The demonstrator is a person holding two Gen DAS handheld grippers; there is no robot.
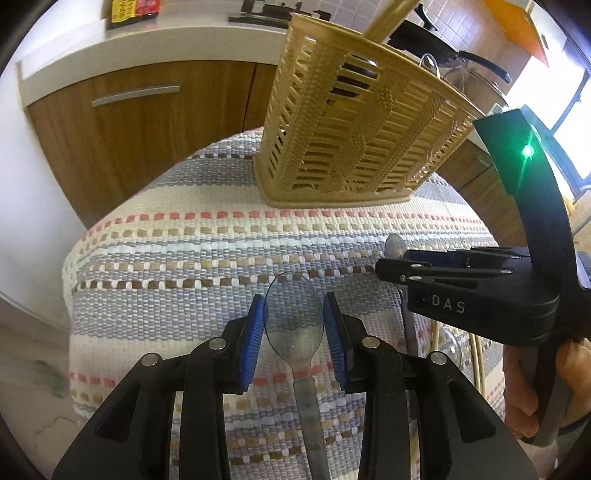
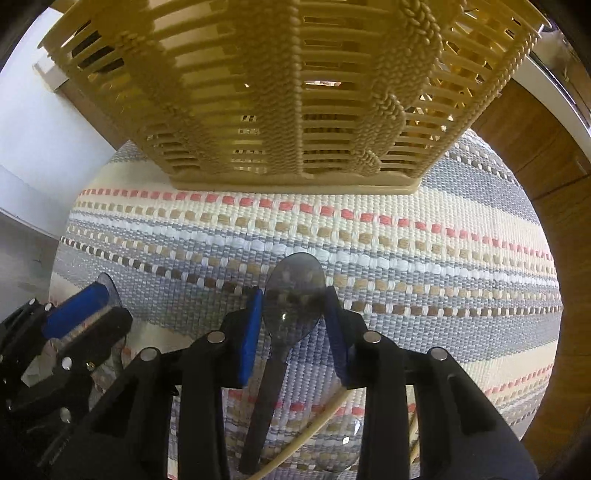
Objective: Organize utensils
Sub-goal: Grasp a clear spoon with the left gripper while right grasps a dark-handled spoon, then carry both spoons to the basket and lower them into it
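Two level claws [image 1: 294, 325] [image 2: 293, 321], each clamped on a clear spoon [image 1: 293, 310] [image 2: 293, 295], before basket [image 1: 354, 125].

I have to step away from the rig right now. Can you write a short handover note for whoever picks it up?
Left gripper: shut on a clear spoon, bowl forward.
Right gripper: shut on a darker smoky spoon.
Both are held above the striped mat, short of the beige utensil basket.
Done: basket already holds what look like chopsticks.
Left: drop both spoons in the basket, then collect a chopstick and another clear spoon on the mat.
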